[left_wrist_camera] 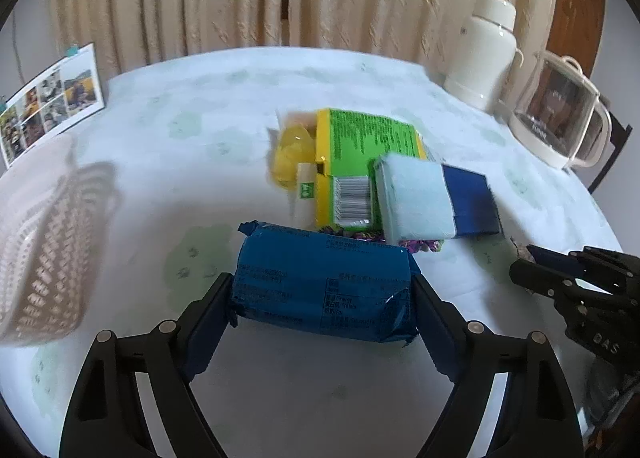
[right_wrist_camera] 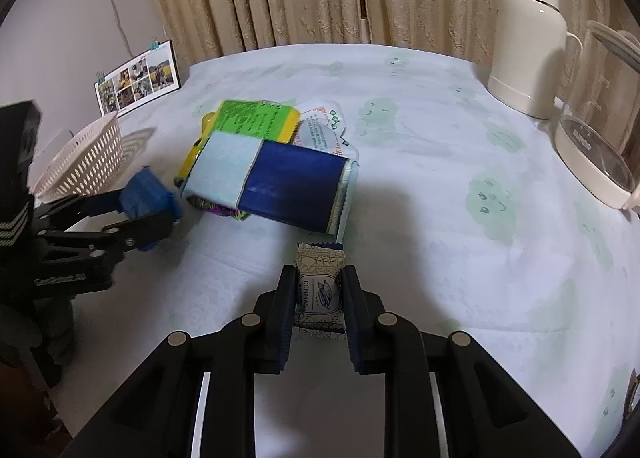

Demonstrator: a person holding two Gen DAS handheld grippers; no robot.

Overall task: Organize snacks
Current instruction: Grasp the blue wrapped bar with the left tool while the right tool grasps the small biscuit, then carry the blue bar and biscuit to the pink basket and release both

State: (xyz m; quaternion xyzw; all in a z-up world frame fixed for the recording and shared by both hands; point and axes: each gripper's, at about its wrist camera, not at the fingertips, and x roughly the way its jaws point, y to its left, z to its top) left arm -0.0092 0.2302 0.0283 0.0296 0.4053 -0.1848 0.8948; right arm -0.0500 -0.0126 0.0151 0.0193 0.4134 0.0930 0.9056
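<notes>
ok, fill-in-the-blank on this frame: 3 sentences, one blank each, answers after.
1. The left gripper is shut on a ____ snack packet.
2. The right gripper holds a small packet printed ____.
3. The white basket sits on the ____ side of the table.

Answers: blue; DENMAS; left

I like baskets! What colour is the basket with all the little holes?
The basket is white, with rows of small oval holes. It shows best in the right wrist view.
</notes>
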